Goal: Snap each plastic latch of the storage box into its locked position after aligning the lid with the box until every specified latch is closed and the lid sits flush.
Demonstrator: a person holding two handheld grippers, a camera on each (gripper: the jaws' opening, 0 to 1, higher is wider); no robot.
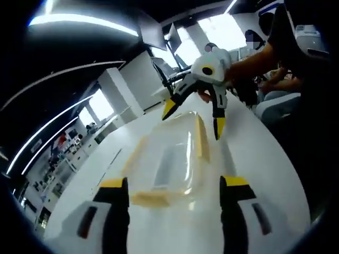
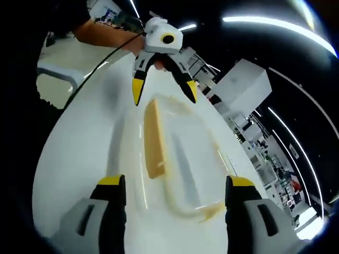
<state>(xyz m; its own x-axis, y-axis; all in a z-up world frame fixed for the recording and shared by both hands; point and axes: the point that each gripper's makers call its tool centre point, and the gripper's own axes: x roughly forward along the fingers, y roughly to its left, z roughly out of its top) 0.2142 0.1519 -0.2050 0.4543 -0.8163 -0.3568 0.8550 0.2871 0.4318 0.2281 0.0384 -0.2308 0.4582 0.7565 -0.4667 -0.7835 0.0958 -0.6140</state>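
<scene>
We record a clear plastic storage box (image 1: 169,161) lying on a long white table (image 1: 265,174), its lid (image 2: 183,153) on top and cream-yellow latches along its edges; in the left gripper view one latch (image 1: 202,138) runs down the box's right side and another (image 1: 151,198) lies across the near end, just beyond our jaws. In the right gripper view we count a long latch (image 2: 153,140) on the box's left side and a smaller one (image 2: 212,210) at the near right corner. The left gripper (image 1: 175,182) hangs at the near end of the box, jaws spread wide with nothing between them, the box's end lying in the gap. The right gripper (image 2: 177,182) faces it from the opposite end, jaws likewise wide and empty. In each view we note the other gripper across the box, yellow-tipped fingers apart above the far end. We cannot tell whether any latch is locked; the frames are blurred. A person's arm (image 2: 103,33) reaches in behind the far gripper
</scene>
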